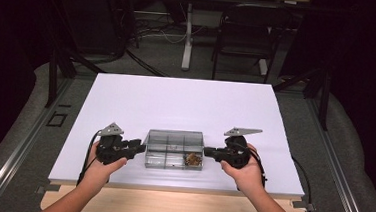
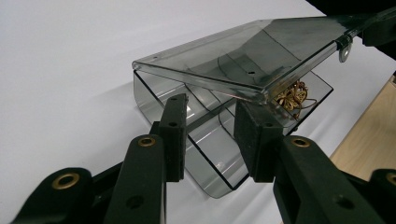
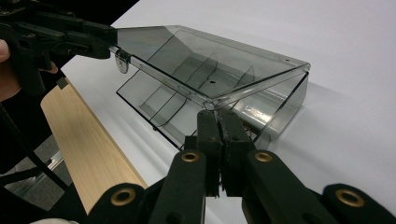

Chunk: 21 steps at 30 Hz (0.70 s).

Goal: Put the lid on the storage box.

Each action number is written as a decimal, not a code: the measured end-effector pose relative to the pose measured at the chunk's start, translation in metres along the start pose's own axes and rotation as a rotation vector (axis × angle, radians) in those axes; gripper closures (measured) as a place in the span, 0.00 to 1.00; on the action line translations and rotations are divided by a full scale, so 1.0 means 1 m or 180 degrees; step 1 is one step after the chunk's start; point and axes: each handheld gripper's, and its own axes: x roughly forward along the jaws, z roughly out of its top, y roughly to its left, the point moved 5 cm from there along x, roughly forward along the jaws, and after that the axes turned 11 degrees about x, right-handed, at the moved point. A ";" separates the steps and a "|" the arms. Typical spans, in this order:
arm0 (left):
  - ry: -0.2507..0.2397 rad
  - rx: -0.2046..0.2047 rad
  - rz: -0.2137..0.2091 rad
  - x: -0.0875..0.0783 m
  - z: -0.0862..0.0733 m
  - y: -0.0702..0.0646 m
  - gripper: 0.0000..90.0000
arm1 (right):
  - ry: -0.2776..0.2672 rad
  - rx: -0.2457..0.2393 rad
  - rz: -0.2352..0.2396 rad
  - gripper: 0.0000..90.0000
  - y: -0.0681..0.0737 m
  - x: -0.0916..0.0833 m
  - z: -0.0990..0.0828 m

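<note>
- At the near edge of the white table (image 1: 176, 100), the smoky clear compartment box (image 1: 174, 133) is sitting between the two grippers, with its hinged lid (image 2: 233, 60) standing part-open and tilted above the tray.
- The right gripper (image 3: 218, 121) is pinching the lid's rim at one corner, its fingers pressed together on the thin plastic. The hold looks narrow, so it is worth squeezing steadily and not twisting.
- The left gripper (image 2: 212, 121) is waiting at the opposite end with its fingers spread. The lid's edge is just above and beyond them, and I am not seeing either pad press on anything.
- In the right gripper view, the left gripper's tip seems to be meeting the lid's end near the small round latch tab (image 3: 122, 63), though whether it is touching is hard to tell.
- A good move is swinging the lid slowly about its hinge, following the arc instead of dragging it sideways.
- The tray is light and may be lifting or sliding with the lid, so the left gripper is best used to steady the tray's end wall.
- A gold tangle (image 2: 292, 95) is lying in one end compartment, under the raised lid. A jerk could be throwing it out, so both hands should be working level and unhurried.
</note>
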 end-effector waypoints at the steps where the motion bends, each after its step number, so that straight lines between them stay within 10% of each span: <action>1: -0.0020 -0.0001 0.0000 0.000 -0.001 0.000 0.72 | 0.0006 -0.0006 -0.0002 0.99 0.000 0.000 0.000; 21: 0.0044 0.0125 -0.0036 0.003 -0.020 -0.017 0.71 | 0.0008 0.0020 0.0008 0.98 -0.003 0.005 -0.016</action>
